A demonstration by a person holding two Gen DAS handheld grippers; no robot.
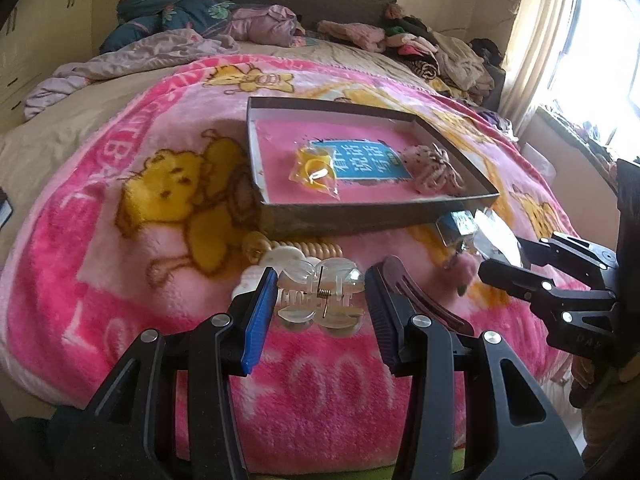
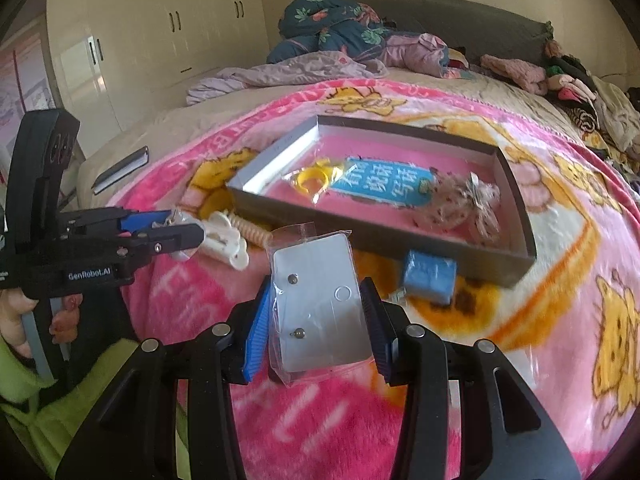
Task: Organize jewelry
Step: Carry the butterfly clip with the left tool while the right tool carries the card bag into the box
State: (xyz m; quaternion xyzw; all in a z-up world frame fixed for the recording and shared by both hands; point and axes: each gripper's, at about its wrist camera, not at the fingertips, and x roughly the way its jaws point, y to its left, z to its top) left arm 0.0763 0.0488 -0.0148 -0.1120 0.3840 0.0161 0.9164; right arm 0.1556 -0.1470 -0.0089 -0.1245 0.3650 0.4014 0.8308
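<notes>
**Kid:** Clear plastic! That's the hair claw clip (image 1: 321,300), right? Who has it?

**Helper:** The left gripper (image 1: 321,308) does. Its fingers are pulled in narrow and squeeze the clip from both sides. It hangs just above the pink blanket (image 1: 120,280) on the bed.

**Kid:** And the other one?

**Helper:** The right gripper (image 2: 316,320) holds a clear bag with an earring card (image 2: 320,304) between its narrow fingers, near the front of the box (image 2: 516,200).

**Kid:** Is anything in the box yet?

**Helper:** Yes, two things. A yellow ring in a bag (image 2: 310,182) and a spotted hair scrunchie (image 2: 464,204).

**Kid:** So what's left?

**Helper:** I think quite a lot. These two held things look ready to go in. Lying outside are a white hair clip (image 2: 226,242), a coiled hair tie (image 2: 252,230), a dark flat clip (image 1: 424,296) and a small blue box (image 2: 430,276).
</notes>
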